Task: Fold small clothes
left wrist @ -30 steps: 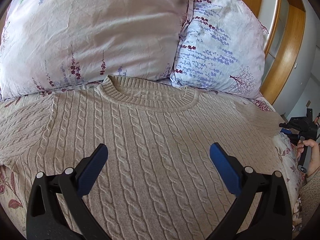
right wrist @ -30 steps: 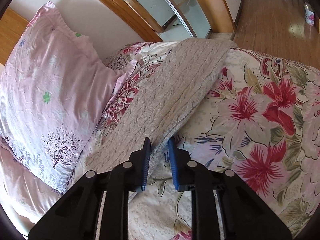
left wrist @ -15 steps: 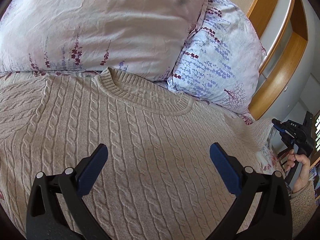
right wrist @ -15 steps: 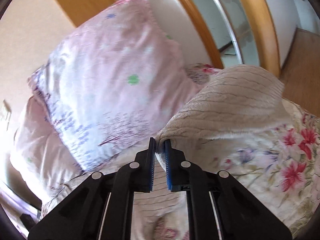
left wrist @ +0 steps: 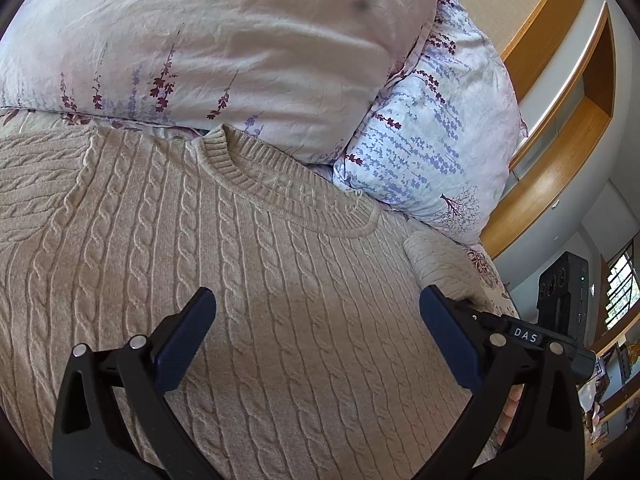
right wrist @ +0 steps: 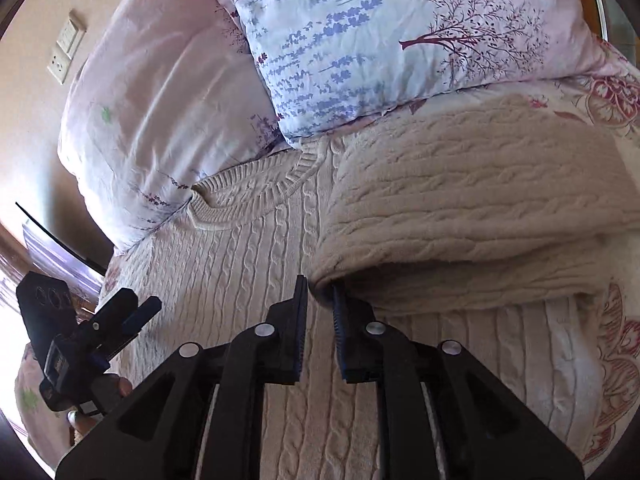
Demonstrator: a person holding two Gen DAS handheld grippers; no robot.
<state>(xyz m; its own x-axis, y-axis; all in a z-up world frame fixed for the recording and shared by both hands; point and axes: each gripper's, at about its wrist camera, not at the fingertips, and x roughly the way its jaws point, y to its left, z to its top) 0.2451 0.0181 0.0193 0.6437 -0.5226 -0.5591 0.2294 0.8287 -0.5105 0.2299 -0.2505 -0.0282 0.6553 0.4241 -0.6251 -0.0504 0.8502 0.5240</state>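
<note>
A beige cable-knit sweater [left wrist: 260, 300] lies flat on the bed, its ribbed collar [left wrist: 288, 196] toward the pillows. My left gripper [left wrist: 316, 332] is open and empty, hovering over the sweater's chest. My right gripper [right wrist: 320, 300] is shut on the edge of the sweater's sleeve [right wrist: 460, 216] and holds it folded inward over the sweater's body [right wrist: 248, 280]. The folded sleeve also shows in the left wrist view [left wrist: 440, 260], with the right gripper [left wrist: 520, 336] behind my left gripper's right finger. The left gripper shows in the right wrist view [right wrist: 116, 320] at the lower left.
Two floral pillows [left wrist: 224, 40] [left wrist: 432, 152] lean at the head of the bed just beyond the collar. A flowered bedsheet [right wrist: 616, 344] shows at the right of the sweater. A wooden headboard frame [left wrist: 560, 152] and wall sockets [right wrist: 66, 52] are behind.
My right gripper has carried the sleeve up and over toward the sweater's middle, and it now lies folded over the body. My left gripper has drifted slightly nearer the collar and stayed open.
</note>
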